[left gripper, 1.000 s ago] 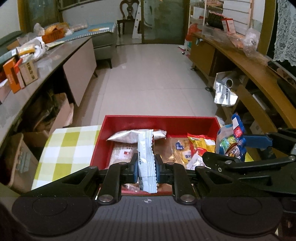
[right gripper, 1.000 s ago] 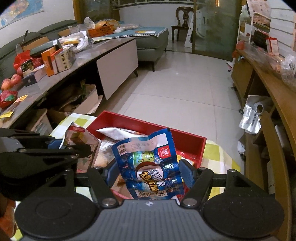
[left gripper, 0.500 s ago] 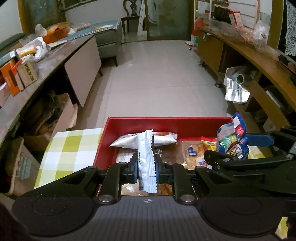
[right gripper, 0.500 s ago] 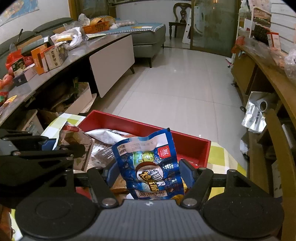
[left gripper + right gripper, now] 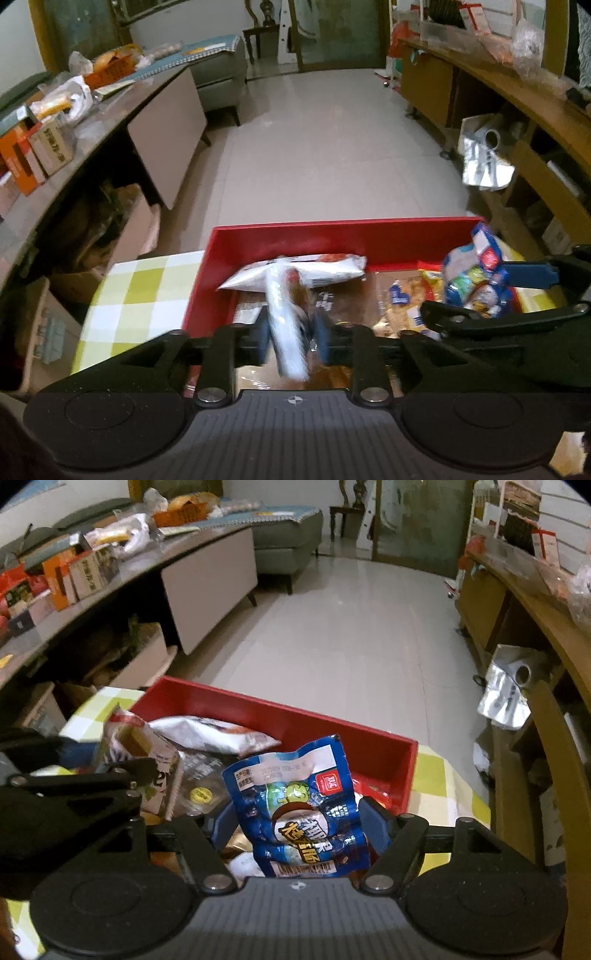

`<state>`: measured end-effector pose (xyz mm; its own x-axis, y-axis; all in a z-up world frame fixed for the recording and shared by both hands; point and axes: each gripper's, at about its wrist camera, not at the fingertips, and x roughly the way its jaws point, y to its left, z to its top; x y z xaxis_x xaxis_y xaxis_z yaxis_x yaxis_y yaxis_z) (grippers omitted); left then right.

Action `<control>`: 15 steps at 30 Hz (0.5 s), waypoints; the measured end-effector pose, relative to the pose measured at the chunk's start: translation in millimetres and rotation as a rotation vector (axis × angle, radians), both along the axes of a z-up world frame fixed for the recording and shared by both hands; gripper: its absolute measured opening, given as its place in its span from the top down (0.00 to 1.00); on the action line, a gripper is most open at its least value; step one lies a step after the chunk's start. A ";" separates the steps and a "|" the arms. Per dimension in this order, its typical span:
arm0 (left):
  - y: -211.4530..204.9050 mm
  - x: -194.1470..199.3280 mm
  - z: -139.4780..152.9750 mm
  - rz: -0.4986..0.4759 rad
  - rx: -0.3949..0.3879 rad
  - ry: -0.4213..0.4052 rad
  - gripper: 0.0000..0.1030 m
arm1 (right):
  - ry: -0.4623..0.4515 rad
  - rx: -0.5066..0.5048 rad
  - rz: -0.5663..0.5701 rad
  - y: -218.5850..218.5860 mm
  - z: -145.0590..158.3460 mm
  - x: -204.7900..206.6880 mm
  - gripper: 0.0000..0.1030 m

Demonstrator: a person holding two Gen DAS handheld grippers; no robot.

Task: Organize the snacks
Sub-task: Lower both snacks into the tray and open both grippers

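Over the near edge of the red tray (image 5: 369,236), both grippers point steeply down into a heap of packets. The left gripper (image 5: 290,334) has just been opening: its jaws now stand apart with the slim white wrapper (image 5: 286,321) loose and tilted between them, blurred as if dropping, so it looks released rather than gripped. That wrapper is light, thin and slick, likely to slide or flop, and is best pinched across its narrow middle. The right gripper (image 5: 295,829) has also just widened a little; the blue sausage pack (image 5: 299,808) stands upright between its pads, the right pad touching its edge, the left side seeming to have a gap, so I cannot tell whether it is clamped. That pack is soft, crinkly and lumpy, heavier than the wrapper; holding it low across the filled part seems safer than by the flat top seal. Beneath lie a white pillow bag (image 5: 295,271) and other packets on the tray floor, beside the checked cloth (image 5: 136,291).
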<state>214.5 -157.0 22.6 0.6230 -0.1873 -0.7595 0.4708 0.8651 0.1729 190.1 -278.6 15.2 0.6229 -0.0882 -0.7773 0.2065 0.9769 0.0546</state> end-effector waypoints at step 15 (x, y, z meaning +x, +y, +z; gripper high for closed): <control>35.0 -13.3 18.7 0.060 -0.012 0.001 0.09 | -0.040 0.065 -0.046 -0.4 28.3 -27.5 0.19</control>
